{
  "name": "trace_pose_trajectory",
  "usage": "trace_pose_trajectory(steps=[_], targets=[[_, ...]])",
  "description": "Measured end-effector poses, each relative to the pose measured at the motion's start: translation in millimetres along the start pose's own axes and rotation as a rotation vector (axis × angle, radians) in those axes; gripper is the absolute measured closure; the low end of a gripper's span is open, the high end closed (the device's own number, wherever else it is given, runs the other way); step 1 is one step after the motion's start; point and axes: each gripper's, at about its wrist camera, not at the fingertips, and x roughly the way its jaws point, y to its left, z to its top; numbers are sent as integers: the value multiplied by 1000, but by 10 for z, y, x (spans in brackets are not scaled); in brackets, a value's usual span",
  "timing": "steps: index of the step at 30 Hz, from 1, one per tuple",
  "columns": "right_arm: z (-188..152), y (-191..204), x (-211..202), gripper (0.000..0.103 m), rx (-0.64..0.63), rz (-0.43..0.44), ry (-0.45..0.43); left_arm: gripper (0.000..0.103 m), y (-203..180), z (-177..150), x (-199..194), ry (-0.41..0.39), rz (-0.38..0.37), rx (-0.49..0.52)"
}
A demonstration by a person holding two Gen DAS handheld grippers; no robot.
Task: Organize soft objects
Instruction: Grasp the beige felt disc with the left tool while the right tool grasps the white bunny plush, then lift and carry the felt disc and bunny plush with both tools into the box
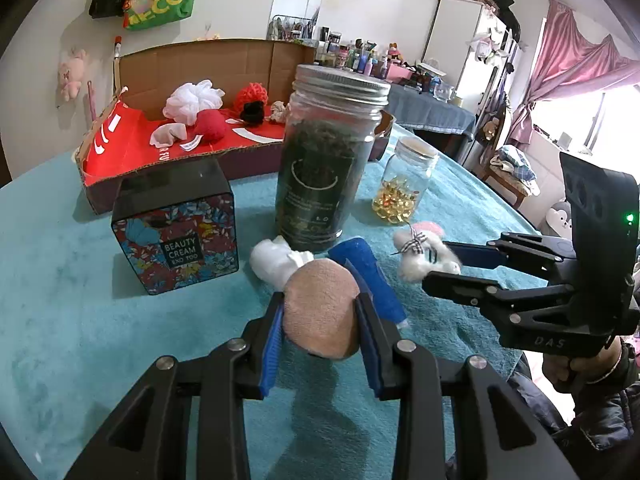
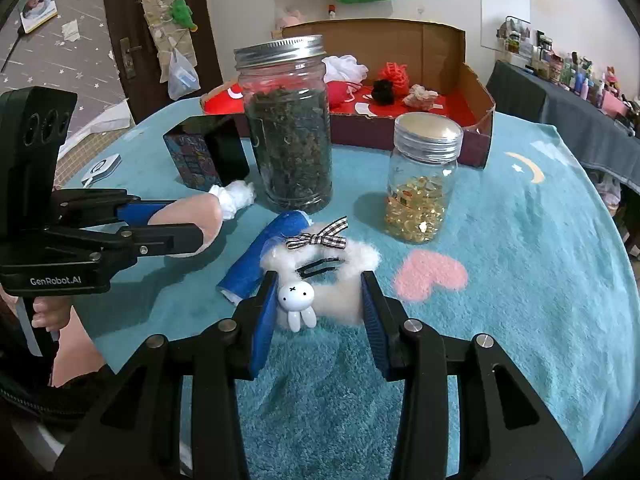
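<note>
My left gripper (image 1: 320, 308) is shut on a peach plush toy (image 1: 320, 312) with a white end (image 1: 272, 264), held just above the teal cloth; it also shows in the right wrist view (image 2: 188, 220). My right gripper (image 2: 320, 292) is shut on a white fluffy hair clip (image 2: 332, 276) with a checked bow and a small rabbit charm; the clip also shows in the left wrist view (image 1: 424, 252). A cardboard box (image 1: 208, 64) at the back holds several soft things: a white mesh puff (image 1: 192, 100), red and black pieces.
A tall jar of dried leaves (image 1: 324, 160), a small jar of yellow capsules (image 1: 404, 184) and a floral Beauty Cream tin (image 1: 176, 228) stand on the teal cloth (image 1: 80, 320). A blue tube (image 1: 368, 276) lies between the grippers.
</note>
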Motion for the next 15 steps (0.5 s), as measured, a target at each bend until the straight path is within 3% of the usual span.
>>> trace_pose_trajectory(steps=[15], targets=[[-13, -49, -16, 65, 10, -13, 3, 67, 77, -26, -88, -8, 22, -16]])
